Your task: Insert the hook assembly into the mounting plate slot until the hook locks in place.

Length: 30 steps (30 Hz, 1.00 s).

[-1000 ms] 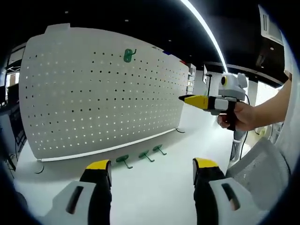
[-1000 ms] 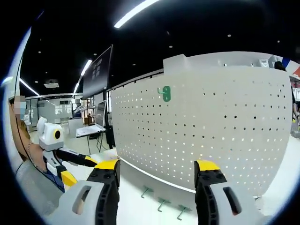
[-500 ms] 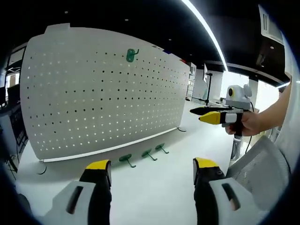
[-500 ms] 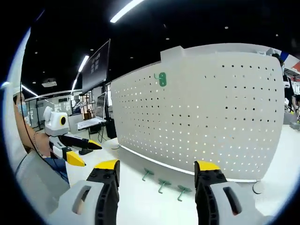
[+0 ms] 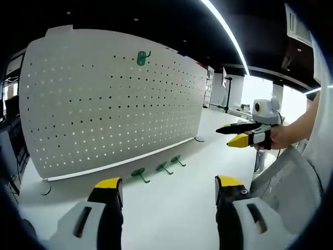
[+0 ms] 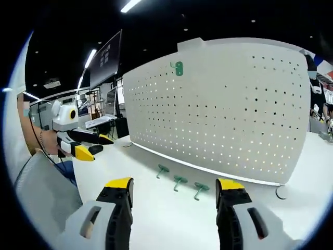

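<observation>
Left gripper [image 5: 169, 190] is wide open with nothing between its jaws, hovering over the white worktop [image 5: 177, 208]; right gripper [image 6: 174, 192] is the same, jaws spread and empty. Ahead of both and low, three green hooks [image 5: 156, 169] lie in a row on the worktop just in front of the foot of the upright white pegboard [image 5: 104, 99], which serves as the mounting plate; a fourth green hook [image 5: 141, 57] already hangs high on the board, well above the grippers. In the right gripper view the loose hooks [image 6: 179, 182] sit just beyond the jaw tips, so that gripper looks closer to a pick. Judged step: reach down and take one loose hook. Best bet is to grip it by the flat base end, leave the peg side free, lift clear of its neighbours, then line the pegs square with a pair of holes before pushing in and seating down. Keep the other gripper back so board and hooks stay in frame. In the left gripper view the right gripper shows off to the right in a hand [image 5: 276, 138], jaws parted. Hard to tell: each hook's orientation and back pegs are too small, and the hung hook's seating can't be judged.
</observation>
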Available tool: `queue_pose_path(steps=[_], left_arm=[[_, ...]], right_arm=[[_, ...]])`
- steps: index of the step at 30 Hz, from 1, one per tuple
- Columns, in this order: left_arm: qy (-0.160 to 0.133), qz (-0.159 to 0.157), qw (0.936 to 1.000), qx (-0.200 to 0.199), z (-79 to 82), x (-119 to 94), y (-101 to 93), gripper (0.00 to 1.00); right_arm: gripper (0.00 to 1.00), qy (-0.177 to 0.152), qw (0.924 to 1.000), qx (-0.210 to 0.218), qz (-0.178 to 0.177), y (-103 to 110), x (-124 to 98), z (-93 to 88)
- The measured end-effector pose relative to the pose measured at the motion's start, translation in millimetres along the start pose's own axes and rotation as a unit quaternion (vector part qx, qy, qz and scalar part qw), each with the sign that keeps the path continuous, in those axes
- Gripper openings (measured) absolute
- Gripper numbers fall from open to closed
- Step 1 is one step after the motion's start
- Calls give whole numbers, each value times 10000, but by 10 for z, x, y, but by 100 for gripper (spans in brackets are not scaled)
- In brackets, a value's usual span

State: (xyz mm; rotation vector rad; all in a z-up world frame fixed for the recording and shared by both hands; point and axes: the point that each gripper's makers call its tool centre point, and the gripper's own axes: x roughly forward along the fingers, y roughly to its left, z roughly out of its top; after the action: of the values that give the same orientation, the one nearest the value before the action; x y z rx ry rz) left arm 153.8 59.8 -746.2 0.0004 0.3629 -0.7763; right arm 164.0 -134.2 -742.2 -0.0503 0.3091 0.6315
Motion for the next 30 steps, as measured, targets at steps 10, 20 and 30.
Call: queue_pose_path(steps=[10,20,30], left_arm=[[183,-80,9998,2,-104,-69,14,74],[233,-21,9997,-79,-166,-127,34,74],[231,-79,9997,34,-100,-73,50,74]], right_arm=[[62,295,9993,198,-91,-76,-155,-169],[62,410,9988,234,-131,-93,-168,-217],[62,420,9989,186,-107,-78,-166,-212]])
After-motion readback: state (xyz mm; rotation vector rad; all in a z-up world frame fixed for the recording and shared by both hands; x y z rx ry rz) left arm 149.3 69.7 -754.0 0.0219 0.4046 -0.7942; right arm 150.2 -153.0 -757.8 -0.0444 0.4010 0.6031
